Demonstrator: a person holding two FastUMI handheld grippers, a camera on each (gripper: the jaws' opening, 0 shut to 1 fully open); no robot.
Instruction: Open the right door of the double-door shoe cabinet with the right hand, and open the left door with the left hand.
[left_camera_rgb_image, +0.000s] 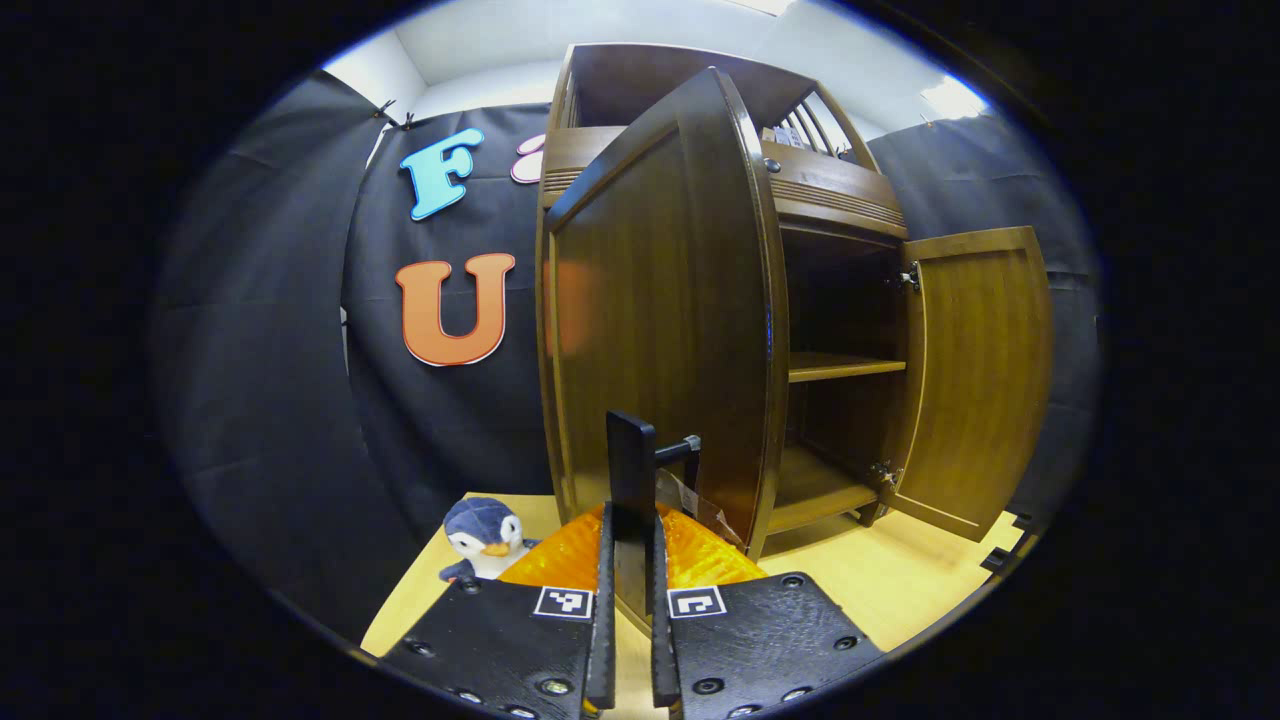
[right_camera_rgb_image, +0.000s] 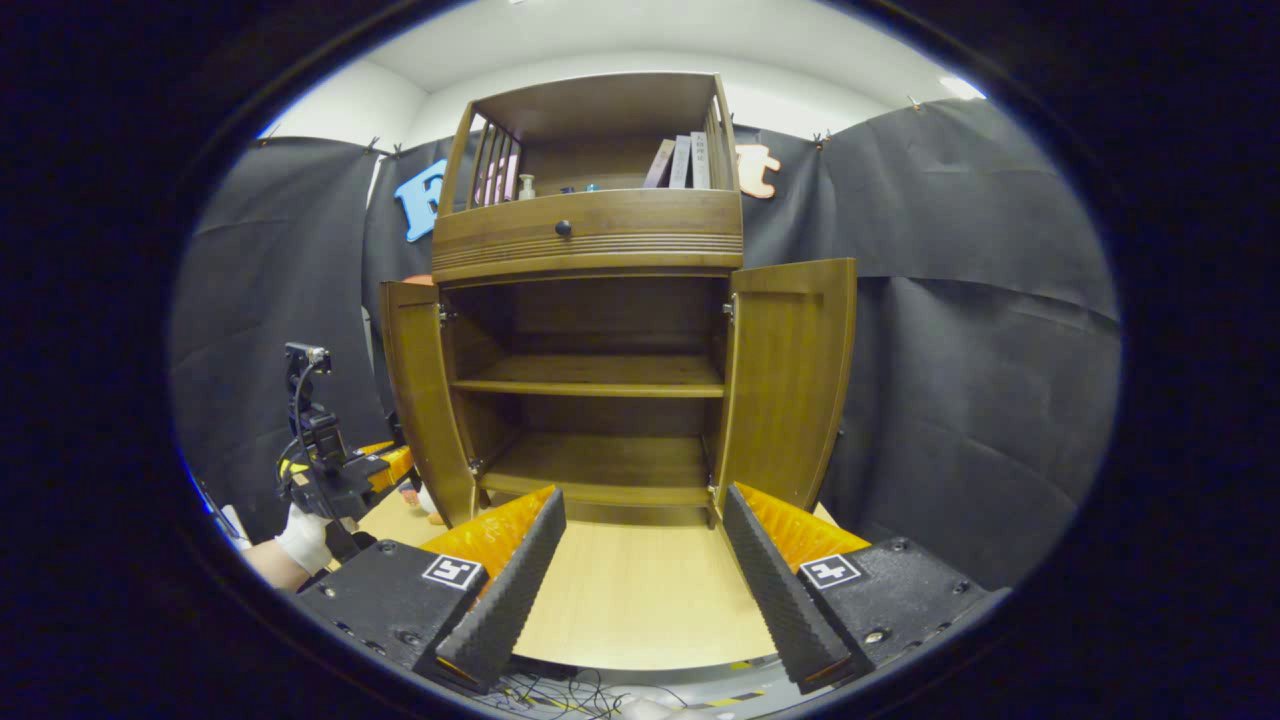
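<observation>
Two doors of the dark brown wooden double-door shoe cabinet (left_camera_rgb_image: 720, 300) are seen swung out in the left gripper view. The left door (left_camera_rgb_image: 660, 320) fills the centre, edge-on towards the camera, while the right door (left_camera_rgb_image: 985, 375) stands wide at the far side. At the bottom, the left gripper (left_camera_rgb_image: 630, 540) is closed on the dark bar handle (left_camera_rgb_image: 632, 470) of the left door, which is pinched between both fingers. A small blue and white plush penguin (left_camera_rgb_image: 482, 535) is seen lying on the light wooden table (left_camera_rgb_image: 900, 580) just beside the door's lower corner.

In the right gripper view the cabinet (right_camera_rgb_image: 590, 230) is faced head-on, with both shelves exposed. Its left door (right_camera_rgb_image: 425, 400) and right door (right_camera_rgb_image: 795, 385) are both opened outward. The right gripper (right_camera_rgb_image: 640, 560) is held with its fingers spread well apart, clear of the cabinet and grasping nothing. The other gripper (right_camera_rgb_image: 345, 470), carried by a white-gloved hand (right_camera_rgb_image: 303, 538), is visible near the left door.

The task is judged to be nearly complete. A risk remains if the left door is pulled further: the hinges could be strained, or the penguin struck by the swinging panel. A sideways tug on release could also shift the cabinet on the table.
</observation>
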